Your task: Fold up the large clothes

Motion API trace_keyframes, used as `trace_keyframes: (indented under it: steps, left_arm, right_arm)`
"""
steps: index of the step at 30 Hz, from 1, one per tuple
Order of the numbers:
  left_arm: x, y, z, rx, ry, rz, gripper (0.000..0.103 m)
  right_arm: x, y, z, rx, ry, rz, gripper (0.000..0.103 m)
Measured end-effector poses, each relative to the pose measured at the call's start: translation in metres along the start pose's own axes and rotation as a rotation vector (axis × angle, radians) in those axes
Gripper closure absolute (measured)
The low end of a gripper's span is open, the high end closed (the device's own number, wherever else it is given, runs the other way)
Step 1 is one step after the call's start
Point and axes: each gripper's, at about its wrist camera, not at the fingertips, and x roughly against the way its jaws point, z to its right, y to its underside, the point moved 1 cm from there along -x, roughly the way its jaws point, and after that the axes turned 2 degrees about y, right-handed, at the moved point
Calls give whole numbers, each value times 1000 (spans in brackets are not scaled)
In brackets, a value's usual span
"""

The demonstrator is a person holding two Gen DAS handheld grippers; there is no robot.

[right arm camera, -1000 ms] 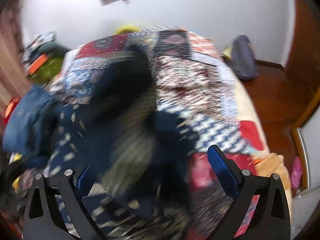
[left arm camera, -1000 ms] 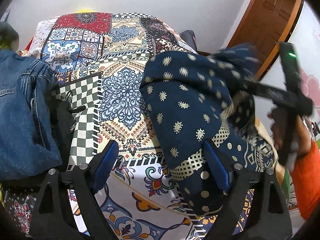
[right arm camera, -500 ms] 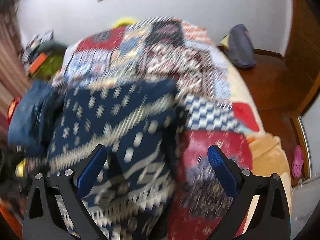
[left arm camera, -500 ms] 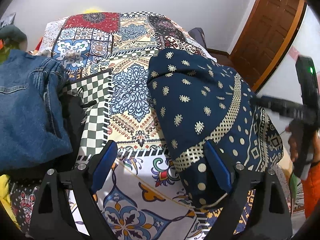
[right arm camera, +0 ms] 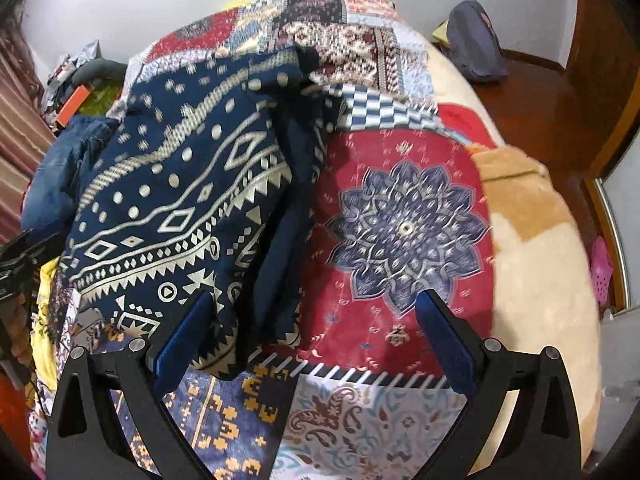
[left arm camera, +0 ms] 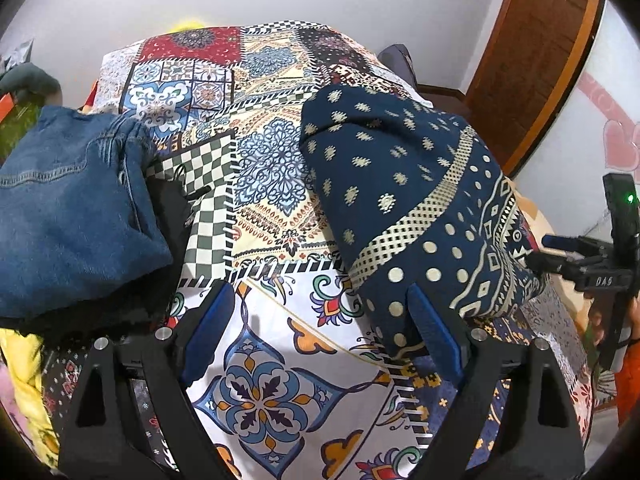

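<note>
Navy patterned garment (left arm camera: 404,184) lies folded in a heap on the bed's patchwork bedspread (left arm camera: 264,368), right of the folded denim jeans (left arm camera: 68,208). Left hand-held gripper (left arm camera: 320,336) has its jaws wide apart over the bedspread, its right blue pad just at the garment's near edge, nothing clamped. Right hand-held gripper (right arm camera: 316,344) is likewise spread apart and empty, the garment's near edge (right arm camera: 180,200) between its fingers.
</note>
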Motion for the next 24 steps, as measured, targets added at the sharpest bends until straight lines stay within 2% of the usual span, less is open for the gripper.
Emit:
trace_keyframes:
  steps: [4,8,9,13,15,17,20,24]
  left_arm:
    - [-4,-13,3,21,57,-6,14]
    - [-26,-30,-3,123,192,-51,14]
    - [-36,-33,-6,159,237,-71,14]
    - [-72,-40,-17,266,342,-150,14]
    - [-88,-39,-21,324,435,-189,14]
    - [-99,-40,-23,357,484,-208,14]
    - [-110,-40,-24,379,518,-220,9]
    - [-117,-42,-21,385,544,-211,8]
  right_arm:
    - [10,-15,4,-32,-51,52,3]
    - [-8,-36,2,-83,-149,54,3]
    - [-14,-39,2,-93,-173,49,3]
    - [-48,-48,5,-157,-248,-14,3]
    - [-65,-51,9,-181,-283,-47,3]
    - [-80,-53,11,-200,-336,-79,3]
    - [-96,-57,14,-219,-419,-104,1]
    - [-104,-66,12,-211,-475,-106,1]
